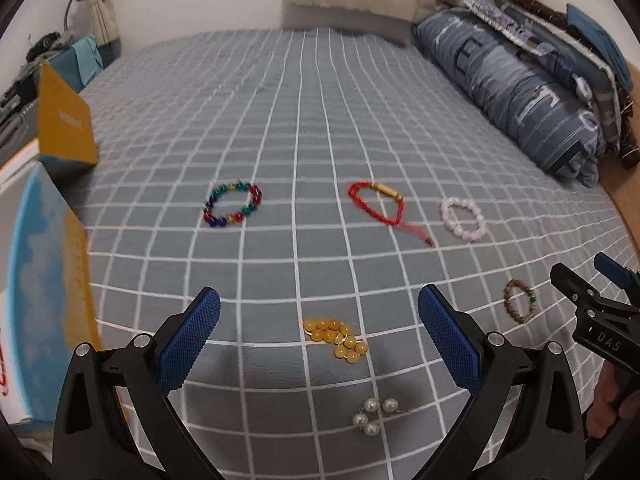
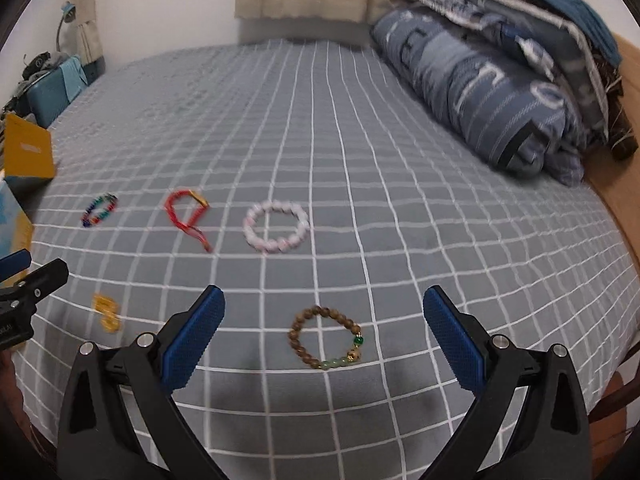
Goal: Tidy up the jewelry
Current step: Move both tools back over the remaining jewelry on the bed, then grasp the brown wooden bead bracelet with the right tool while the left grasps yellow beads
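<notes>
Several pieces of jewelry lie on a grey checked bedsheet. My left gripper (image 1: 320,312) is open above a bunched yellow bead bracelet (image 1: 336,338), with a small cluster of white pearls (image 1: 374,416) nearer to me. Farther off lie a multicolour bead bracelet (image 1: 234,205), a red cord bracelet (image 1: 380,204) and a pale pink bead bracelet (image 1: 463,219). My right gripper (image 2: 324,308) is open above a brown wooden bead bracelet (image 2: 326,338) with green beads. The pink bracelet (image 2: 277,227), red cord (image 2: 187,212) and multicolour bracelet (image 2: 100,210) lie beyond it.
A yellow and blue open box (image 1: 52,264) stands at the left edge of the bed. A blue striped pillow (image 1: 516,92) and folded bedding (image 2: 560,40) lie along the right side. A wooden bed frame (image 2: 624,184) borders the right edge.
</notes>
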Demonstrator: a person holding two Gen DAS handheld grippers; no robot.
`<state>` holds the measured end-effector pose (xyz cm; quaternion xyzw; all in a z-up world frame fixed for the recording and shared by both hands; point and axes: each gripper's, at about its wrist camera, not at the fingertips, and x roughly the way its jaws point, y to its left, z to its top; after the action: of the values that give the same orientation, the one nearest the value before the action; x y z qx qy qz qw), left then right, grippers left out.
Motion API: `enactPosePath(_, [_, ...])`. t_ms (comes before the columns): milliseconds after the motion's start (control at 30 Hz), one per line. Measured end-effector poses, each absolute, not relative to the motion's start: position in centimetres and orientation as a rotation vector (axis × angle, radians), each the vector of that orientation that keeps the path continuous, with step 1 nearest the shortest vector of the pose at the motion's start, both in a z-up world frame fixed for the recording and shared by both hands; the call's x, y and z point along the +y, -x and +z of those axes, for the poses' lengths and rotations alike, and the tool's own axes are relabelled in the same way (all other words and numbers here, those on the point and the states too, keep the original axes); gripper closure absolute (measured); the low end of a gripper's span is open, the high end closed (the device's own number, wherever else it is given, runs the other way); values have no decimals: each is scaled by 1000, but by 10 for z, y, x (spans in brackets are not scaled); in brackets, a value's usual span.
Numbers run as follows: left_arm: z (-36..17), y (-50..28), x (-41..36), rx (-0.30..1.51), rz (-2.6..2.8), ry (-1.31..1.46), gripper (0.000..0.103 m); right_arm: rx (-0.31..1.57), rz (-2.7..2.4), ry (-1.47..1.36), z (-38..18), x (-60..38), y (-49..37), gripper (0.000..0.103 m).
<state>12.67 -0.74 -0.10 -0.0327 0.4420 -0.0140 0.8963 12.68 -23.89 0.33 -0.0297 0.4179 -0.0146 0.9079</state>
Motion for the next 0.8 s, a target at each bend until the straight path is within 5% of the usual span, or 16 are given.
enactPosePath(500, [-73,-141,-19,1049,-50,69,6,986,-47,-54,-60,-273,-140,8])
enactPosePath(800, [-75,-140,-13,1066,-37,62,17,1053,-37,-63,-76,-271,-147,48])
